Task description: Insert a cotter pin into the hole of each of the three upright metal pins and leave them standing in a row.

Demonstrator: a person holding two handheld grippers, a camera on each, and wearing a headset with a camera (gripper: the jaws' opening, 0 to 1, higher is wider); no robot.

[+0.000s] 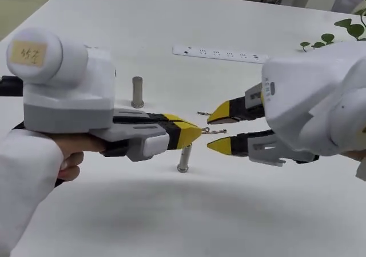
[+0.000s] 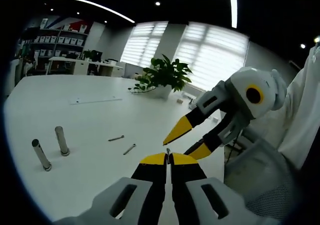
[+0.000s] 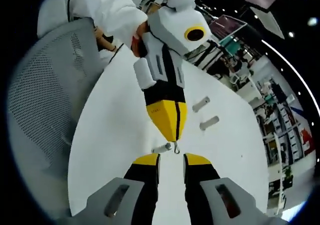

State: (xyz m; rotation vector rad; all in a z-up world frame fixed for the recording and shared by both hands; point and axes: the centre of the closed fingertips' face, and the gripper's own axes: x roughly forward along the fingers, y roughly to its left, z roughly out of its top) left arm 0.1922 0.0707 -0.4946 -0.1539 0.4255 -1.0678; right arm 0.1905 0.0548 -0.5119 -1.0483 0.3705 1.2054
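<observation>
Left gripper: the white left gripper, with black jaws tipped in yellow, has its jaws pressed together on a small silver wire cotter pin. Most of the cotter pin sticks out past the tips.
Right gripper: the matching right gripper faces it tip to tip. Its jaws are moderately spread and hold nothing.
Pin against the grippers: the free end of the cotter pin reaches into the gap between the right gripper's two yellow tips. From here I can't tell whether it touches either tip.
How the pin will handle: I'd judge it almost weightless, springy rather than rigid, and smooth enough to swivel or flick out of a loose pinch. A hard squeeze across the legs could bend them.
Where to hold it: the looped head looks the best place, so the straight legs stay free and in line for threading.
Nearest metal pin: a short grey steel cylinder, the nearest metal pin, stands upright on the white table just below the left gripper's tips.
Other pins: a second metal pin stands upright beyond the left gripper's jaws. What I take to be the third metal pin stands near it, further back along that gripper.
Holes: the cross-holes in the pins are too small to make out.
Spares: two spare cotter pins lie flat on the table beyond the gripper tips.
Next move, as I see it: line the legs up with a hole, slowly.
</observation>
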